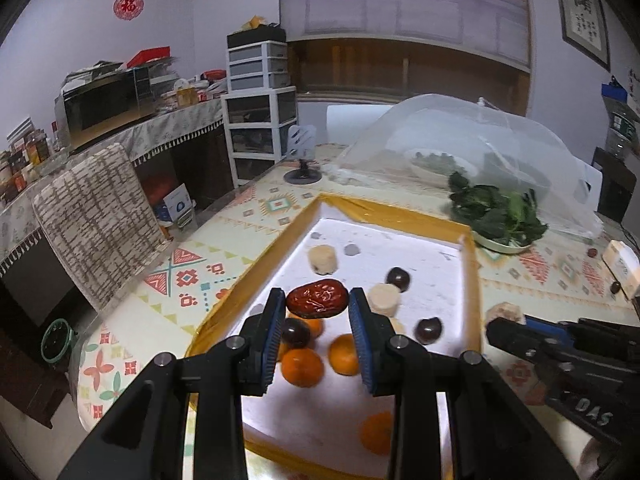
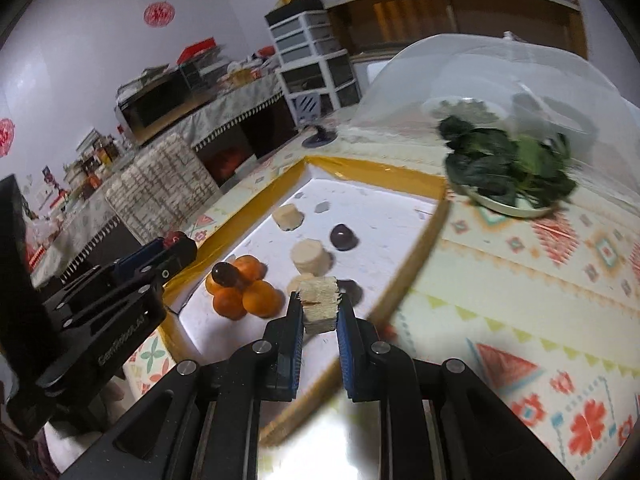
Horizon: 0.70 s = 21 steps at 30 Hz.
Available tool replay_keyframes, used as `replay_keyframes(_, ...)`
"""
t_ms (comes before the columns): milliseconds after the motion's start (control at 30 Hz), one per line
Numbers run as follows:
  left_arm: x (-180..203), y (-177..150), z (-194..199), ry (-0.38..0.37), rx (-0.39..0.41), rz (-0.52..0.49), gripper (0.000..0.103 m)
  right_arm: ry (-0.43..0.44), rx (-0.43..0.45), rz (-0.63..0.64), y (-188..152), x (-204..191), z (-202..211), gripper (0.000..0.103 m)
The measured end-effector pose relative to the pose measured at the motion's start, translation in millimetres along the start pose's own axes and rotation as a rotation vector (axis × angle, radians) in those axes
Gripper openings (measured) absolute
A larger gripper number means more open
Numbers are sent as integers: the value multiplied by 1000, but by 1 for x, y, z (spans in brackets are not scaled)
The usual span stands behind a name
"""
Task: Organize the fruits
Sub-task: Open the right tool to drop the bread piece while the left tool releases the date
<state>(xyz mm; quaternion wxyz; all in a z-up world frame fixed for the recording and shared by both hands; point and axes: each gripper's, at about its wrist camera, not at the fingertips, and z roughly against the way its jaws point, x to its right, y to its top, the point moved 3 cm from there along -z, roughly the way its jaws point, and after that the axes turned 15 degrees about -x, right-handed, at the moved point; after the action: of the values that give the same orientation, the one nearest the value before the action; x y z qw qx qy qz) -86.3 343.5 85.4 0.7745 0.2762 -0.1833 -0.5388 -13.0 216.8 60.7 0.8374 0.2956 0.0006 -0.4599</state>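
My left gripper (image 1: 317, 303) is shut on a wrinkled red date (image 1: 320, 297), held above the yellow-rimmed white tray (image 1: 256, 268). My right gripper (image 2: 320, 300) is shut on a pale fibrous chunk (image 2: 318, 308) over the tray's (image 2: 360, 168) near right edge. In the tray lie several oranges (image 1: 302, 366) (image 2: 244, 288), dark round chestnuts (image 1: 398, 278) (image 2: 343, 236) and pale cylinder pieces (image 1: 322, 258) (image 2: 308, 256). The right gripper (image 1: 496, 330) shows at the left wrist view's right edge with its chunk (image 1: 505, 313). The left gripper (image 2: 180, 246) appears at the left of the right wrist view.
A plate of dark leafy greens (image 1: 496, 216) (image 2: 508, 172) sits just beyond the tray's far right corner, against a white mesh food cover (image 1: 460, 148). A padded chair back (image 1: 96, 224) stands left of the patterned table. A small black stand (image 1: 302, 176) is behind the tray.
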Motion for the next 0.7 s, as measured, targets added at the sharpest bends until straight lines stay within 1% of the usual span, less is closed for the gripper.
replay_keyframes(100,-9,3,-13,6,-17,12,32,-10,-39,17,11,-5,-23,17)
replay_keyframes(333,-24,5,-40,7,-60,32,32,-35,-83,31,35,-9,-57,17)
replay_keyframes(533,-31,7,-53,12,-75,43,32,-48,-117,36,50,-11,-79,17)
replay_keyframes(700,-36,7,-58,10,-85,53,32,-52,-112,45,59,-13,-86,18)
